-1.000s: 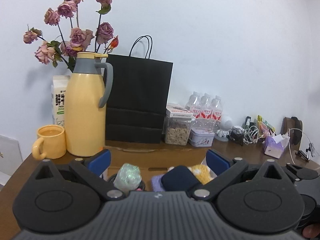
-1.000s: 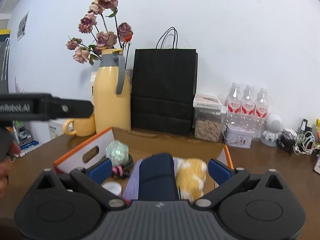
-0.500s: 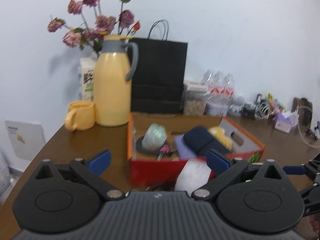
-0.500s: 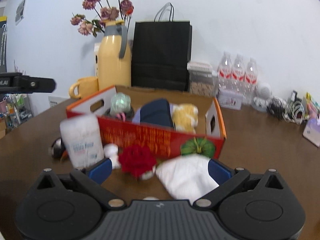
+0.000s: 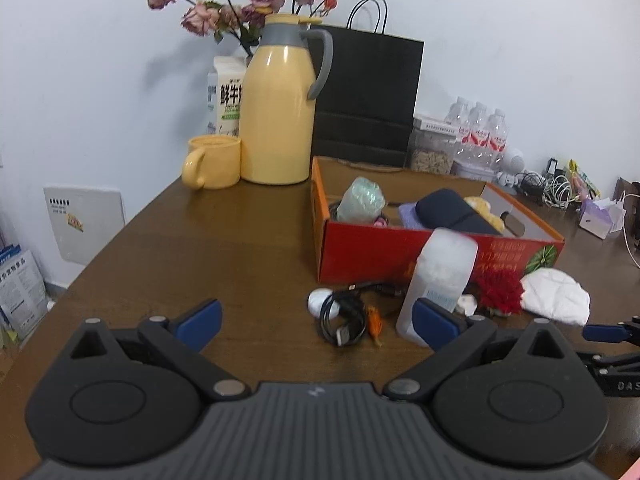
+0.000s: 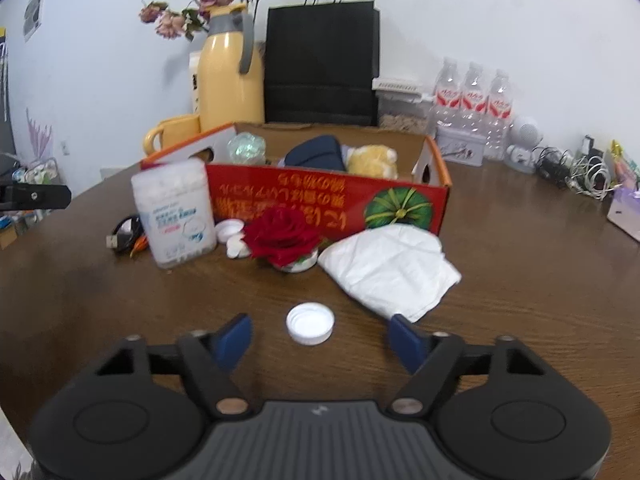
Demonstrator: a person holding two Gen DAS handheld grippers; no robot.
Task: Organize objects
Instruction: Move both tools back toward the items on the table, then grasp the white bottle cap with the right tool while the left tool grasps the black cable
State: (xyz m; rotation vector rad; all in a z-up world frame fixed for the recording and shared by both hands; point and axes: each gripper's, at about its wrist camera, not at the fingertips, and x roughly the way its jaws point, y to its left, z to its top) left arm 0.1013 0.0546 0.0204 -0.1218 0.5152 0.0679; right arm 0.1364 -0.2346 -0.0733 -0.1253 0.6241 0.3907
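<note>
A red cardboard box (image 6: 320, 200) (image 5: 360, 248) holds a navy pouch (image 6: 316, 152), a yellow plush (image 6: 372, 160) and a greenish ball (image 6: 246, 146). In front of it on the table lie a cotton swab tub (image 6: 176, 212) (image 5: 438, 280), a red rose (image 6: 282, 236), a white cloth (image 6: 392, 268), a white cap (image 6: 310, 323) and a black cable (image 5: 344, 316). My right gripper (image 6: 320, 338) is open and empty, just behind the cap. My left gripper (image 5: 316, 320) is open and empty, near the cable and tub.
A yellow thermos (image 5: 280, 108), yellow mug (image 5: 212, 160), black paper bag (image 5: 368, 96), dried flowers (image 5: 240, 8), water bottles (image 6: 472, 100), a tin, a jar and tangled cables (image 6: 580, 168) stand along the wall. The table's left edge (image 5: 100, 256) is close by.
Both grippers have pulled back from above the box toward the table's near side. The loose things in front of the box have come into view. Both stay open.
</note>
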